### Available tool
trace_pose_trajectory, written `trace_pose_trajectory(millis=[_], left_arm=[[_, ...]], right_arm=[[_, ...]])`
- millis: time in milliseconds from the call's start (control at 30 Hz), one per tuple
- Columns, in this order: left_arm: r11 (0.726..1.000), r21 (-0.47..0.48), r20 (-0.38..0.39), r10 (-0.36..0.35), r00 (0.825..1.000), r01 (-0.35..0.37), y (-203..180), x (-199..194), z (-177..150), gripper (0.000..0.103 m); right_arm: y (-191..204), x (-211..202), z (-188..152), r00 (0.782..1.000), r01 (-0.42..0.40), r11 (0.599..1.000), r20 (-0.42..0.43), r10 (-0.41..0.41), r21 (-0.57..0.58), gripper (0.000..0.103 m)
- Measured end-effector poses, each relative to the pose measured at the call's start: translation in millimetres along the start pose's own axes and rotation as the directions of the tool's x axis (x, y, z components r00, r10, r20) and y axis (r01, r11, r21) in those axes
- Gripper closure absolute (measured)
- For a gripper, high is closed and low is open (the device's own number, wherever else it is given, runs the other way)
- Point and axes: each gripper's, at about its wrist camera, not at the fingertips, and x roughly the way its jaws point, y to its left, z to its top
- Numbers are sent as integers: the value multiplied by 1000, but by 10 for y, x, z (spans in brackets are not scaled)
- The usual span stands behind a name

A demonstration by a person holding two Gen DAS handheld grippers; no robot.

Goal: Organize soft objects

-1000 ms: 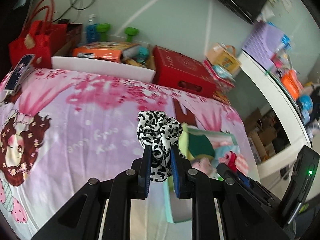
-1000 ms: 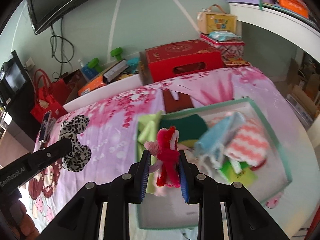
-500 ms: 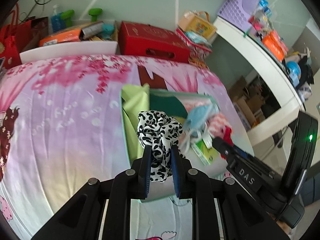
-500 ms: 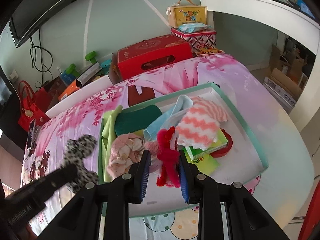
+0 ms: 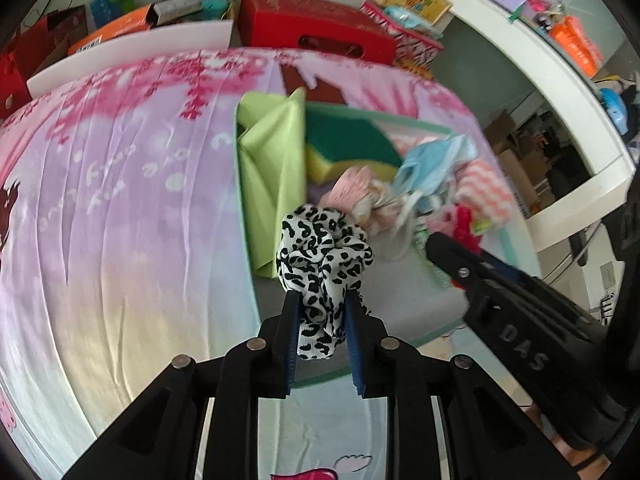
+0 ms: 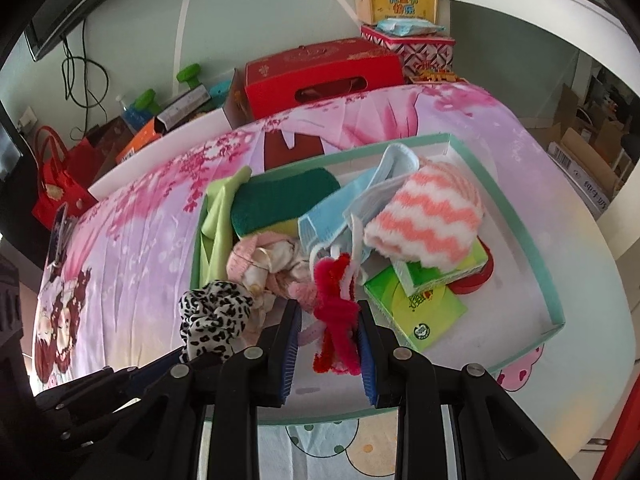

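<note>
A leopard-print scrunchie (image 5: 324, 248) sits between the blue pads of my left gripper (image 5: 320, 297), whose jaws are opening; the pads still touch it. It hangs over the near left corner of the teal-rimmed tray (image 5: 242, 200). A red fuzzy toy (image 6: 334, 292) hangs over the tray's (image 6: 508, 208) near side, with my right gripper (image 6: 328, 306) shut on it. The tray holds a lime cloth (image 6: 216, 216), a green sponge (image 6: 280, 196), a blue cloth (image 6: 384, 176), a pink-striped fuzzy sock (image 6: 428, 220) and a green pack (image 6: 416, 304). The scrunchie (image 6: 214, 312) shows left of the toy.
The tray lies on a bed with a pink and purple printed sheet (image 5: 120, 200). Behind it stand a red box (image 6: 324, 72), a white board (image 5: 132, 52) and a red bag (image 6: 60, 184). A white shelf (image 5: 560, 92) and cardboard boxes (image 6: 588, 140) lie to the right.
My left gripper has swung right and down from over the sheet to over the tray's near left corner. The right gripper has sunk closer to the tray with the red toy.
</note>
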Motion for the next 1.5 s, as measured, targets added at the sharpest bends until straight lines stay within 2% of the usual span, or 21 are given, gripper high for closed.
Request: trace_pose_trajectory(millis=[167,233,267,333,400,433,667,800,967,1133,1200,1300,1433,1500], left_arm=[[1000,-15,-39,20,999,-20,64,115,-14,77],[1000,-18,-40,12,999,-13,66,91,-13,69],[1000,-18,-36,11,999,-12,66,76,-11,68],[1000,-18,-34,13,999,-14,70,48,-6,66],[1000,-22,-36,17,999,-17,81,23,-7,63],[999,-25,-36,18,999,-19,88,11,-6,62],[999,-52,3,17,1000,-17,169,-169,-15,56],[995,-76,42,74,996,-71,266,-277,-22,53],[979,-104,72,185,980,-177,411,-356,-41,47],[952,-124,83,290,954,-279,556,-370,-89,43],[945,-139,80,310,947,-297,624,-371,-119,42],[929,-161,83,348,934,-332,695,-368,-146,25],[920,-174,97,370,924,-350,775,-425,-208,24],[918,-177,98,376,922,-355,813,-440,-243,20]], right_arm=[[13,96,-30,999,9,1000,-33,-9,-5,72],[12,106,-34,999,14,1000,-36,-14,-6,72],[13,105,-35,999,16,1000,-37,-16,-4,72],[6,104,-33,999,21,1000,-38,-21,1,67],[2,111,-28,999,27,1000,-41,-26,4,55],[2,110,-30,999,31,1000,-40,-31,3,54],[28,83,-32,999,34,999,-35,-34,-4,52],[53,68,-53,999,37,999,-35,-38,-15,45],[121,60,-95,998,36,998,-41,-38,-41,43],[196,44,-157,998,43,997,-45,-46,-65,37],[208,26,-173,998,46,997,-40,-49,-68,35],[229,-15,-199,998,49,997,-28,-51,-65,31],[261,-57,-235,999,43,997,-20,-44,-63,28],[281,-63,-249,999,47,997,-19,-49,-68,26]])
